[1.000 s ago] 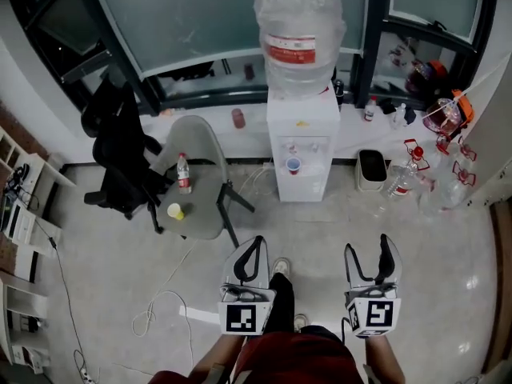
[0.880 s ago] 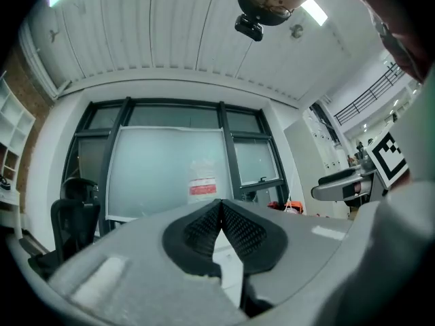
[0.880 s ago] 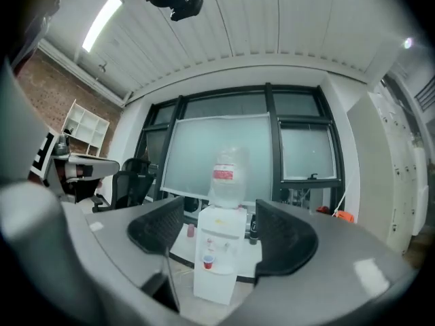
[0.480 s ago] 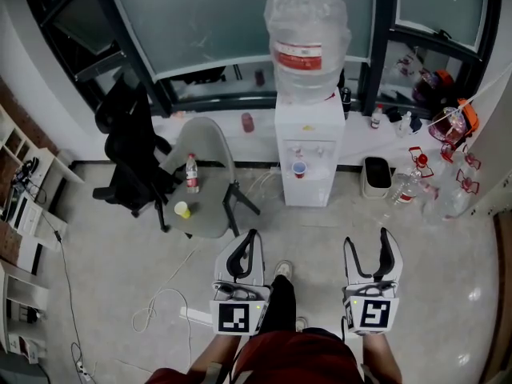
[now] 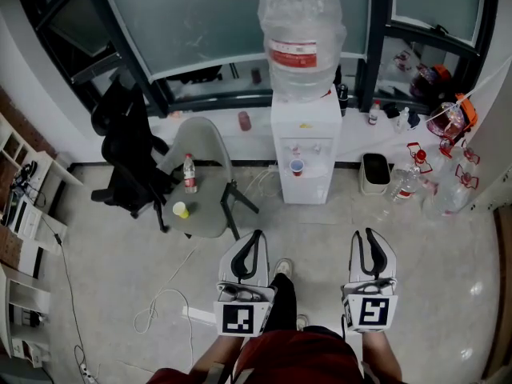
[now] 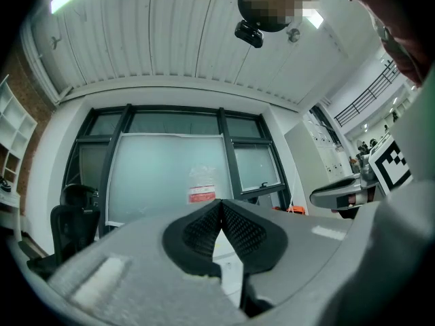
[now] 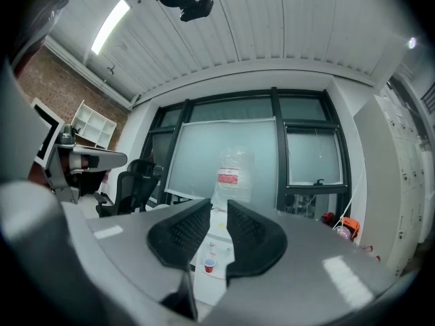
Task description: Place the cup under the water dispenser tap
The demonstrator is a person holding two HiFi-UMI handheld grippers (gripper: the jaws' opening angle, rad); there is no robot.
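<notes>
A small red cup [image 5: 297, 166] stands in the alcove of the white water dispenser [image 5: 302, 138], below its taps; a big bottle [image 5: 302, 42] sits on top. Both grippers hang well short of it, over the floor. My left gripper [image 5: 257, 236] is shut with its tips touching and holds nothing; its own view shows the tips [image 6: 221, 203] meeting before the bottle's red label [image 6: 202, 195]. My right gripper [image 5: 369, 235] is closing, with a narrow gap still between the pads and nothing held. Through that gap [image 7: 219, 207] the far-off cup [image 7: 209, 265] shows.
A grey chair [image 5: 210, 146] left of the dispenser carries a plastic bottle [image 5: 190, 174] and a yellow cup [image 5: 182, 210]. A black office chair [image 5: 128, 154] stands further left. A bin [image 5: 374, 171] and several bottles [image 5: 416, 178] crowd the right. A cable [image 5: 160, 310] lies on the floor.
The right gripper's jaws have swung from wide apart to nearly together. The left gripper stays shut. Both grippers have kept about the same place in the view.
</notes>
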